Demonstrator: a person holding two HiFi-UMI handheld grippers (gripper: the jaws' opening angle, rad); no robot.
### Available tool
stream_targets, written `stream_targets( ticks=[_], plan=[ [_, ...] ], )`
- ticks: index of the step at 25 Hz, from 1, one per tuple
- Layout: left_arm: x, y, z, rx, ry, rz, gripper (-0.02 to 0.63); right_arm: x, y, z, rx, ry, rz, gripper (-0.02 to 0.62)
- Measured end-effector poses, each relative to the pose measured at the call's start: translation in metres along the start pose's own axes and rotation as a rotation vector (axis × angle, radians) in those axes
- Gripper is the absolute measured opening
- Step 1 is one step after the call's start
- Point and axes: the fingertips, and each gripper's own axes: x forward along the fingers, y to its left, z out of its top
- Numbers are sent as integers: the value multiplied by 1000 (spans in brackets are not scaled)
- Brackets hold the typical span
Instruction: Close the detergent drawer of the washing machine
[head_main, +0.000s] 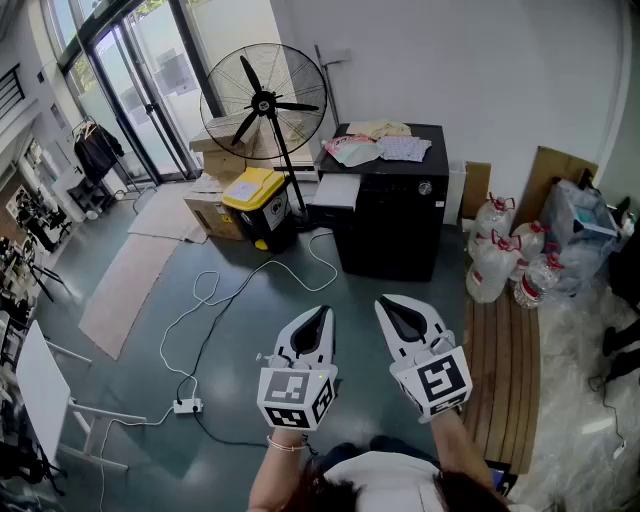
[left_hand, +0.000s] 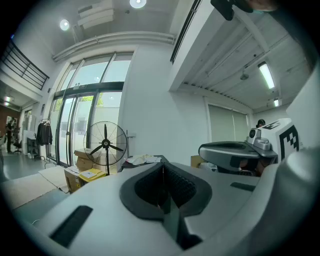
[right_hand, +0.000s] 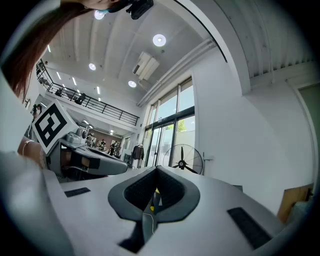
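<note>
Grey floor (head_main: 130, 385) fills the frame; glass doors (head_main: 140, 90) upper left, a fan (head_main: 262, 103) beside them, white wall (head_main: 500, 70) upper right, wooden bench (head_main: 505, 370) lower right.

Wooden slatted bench (head_main: 505, 370), smooth grey floor (head_main: 250, 330).

Bright daylight from glass doors (head_main: 120, 90); fisheye edges
</note>
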Motion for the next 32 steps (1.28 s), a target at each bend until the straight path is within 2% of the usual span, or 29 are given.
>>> stream_targets(
  ticks=[10, 20, 32],
  plan=[
    [24, -11, 0, -7, 9, 17, 21, 5, -30, -12, 47, -15, 1, 25],
    [48, 2, -11, -41, 27, 32, 21, 27, -42, -26, 0, 7, 26, 25],
    [109, 48, -16, -38, 23, -33, 21, 85, -78, -47, 5, 23, -60, 25]
  ],
)
